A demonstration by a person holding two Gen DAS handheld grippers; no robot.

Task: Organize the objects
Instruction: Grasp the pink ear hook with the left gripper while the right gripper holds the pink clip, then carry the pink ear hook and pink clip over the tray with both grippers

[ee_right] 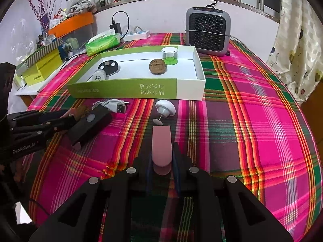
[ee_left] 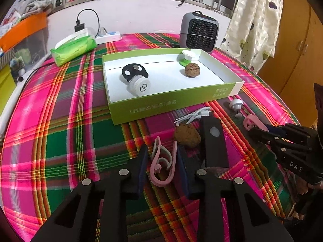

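Bright pink-and-green plaid cloth (ee_left: 60, 133) covers the desk, with a green tissue pack (ee_left: 73, 47) at upper left of the left wrist view, a shallow green-and-white cardboard box (ee_left: 169, 98) at centre holding a brown walnut (ee_left: 191, 70), and a grey fan heater (ee_left: 198, 31) at upper right. At lower centre of that view the left tongs (ee_left: 161, 166) pinch a pink curled plastic clip (ee_left: 161, 169), just beside a second brown walnut (ee_left: 187, 135) and a black rectangular block (ee_left: 215, 141). In the right wrist view, lower centre, the right tongs (ee_right: 162, 157) pinch a pink flat plastic clip (ee_right: 162, 145), near a white round push-pin hook (ee_right: 165, 107).

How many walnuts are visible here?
2. One walnut lies inside the green box; the other walnut sits on the tablecloth beside the black case.
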